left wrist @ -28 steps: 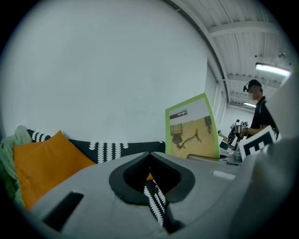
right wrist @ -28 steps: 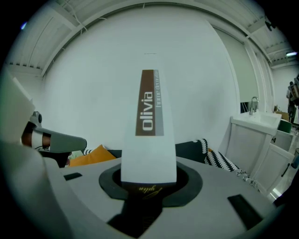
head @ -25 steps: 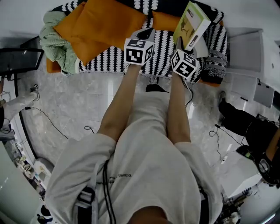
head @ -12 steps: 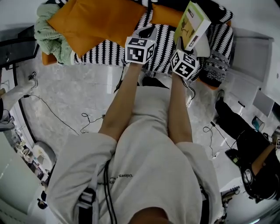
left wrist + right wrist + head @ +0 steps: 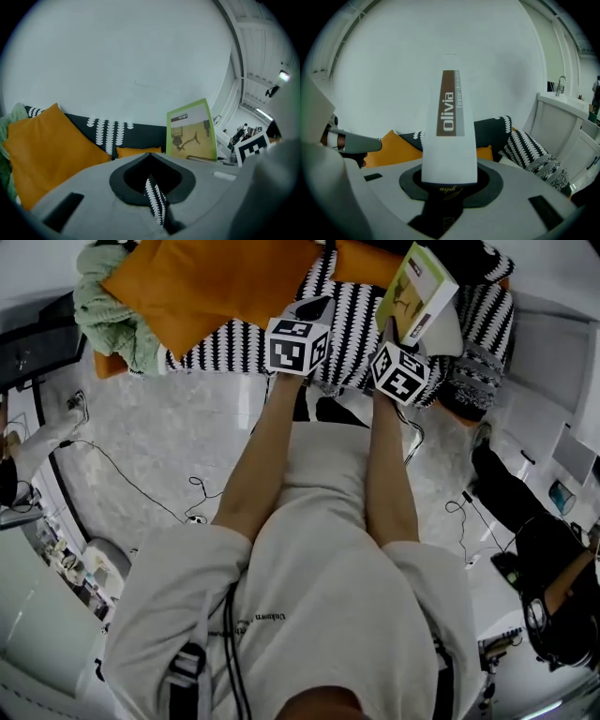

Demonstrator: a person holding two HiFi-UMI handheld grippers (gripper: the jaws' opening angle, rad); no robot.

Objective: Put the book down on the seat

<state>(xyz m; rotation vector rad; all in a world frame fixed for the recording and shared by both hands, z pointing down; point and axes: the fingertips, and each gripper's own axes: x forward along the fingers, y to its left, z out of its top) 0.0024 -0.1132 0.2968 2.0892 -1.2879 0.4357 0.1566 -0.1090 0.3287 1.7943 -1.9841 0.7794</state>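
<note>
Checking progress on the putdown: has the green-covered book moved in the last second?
Yes, slightly: in the head view the green-covered book sits lower against the small orange cushion behind it, still clamped in the right gripper.

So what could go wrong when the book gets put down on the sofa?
1. The right gripper pinches the book by one end only, and the rest stands tall above it, so it may tip or slip out.
2. The seat is crowded, with an orange cushion on one side and a striped pillow on the other. The book could land on one and slide off.
</note>
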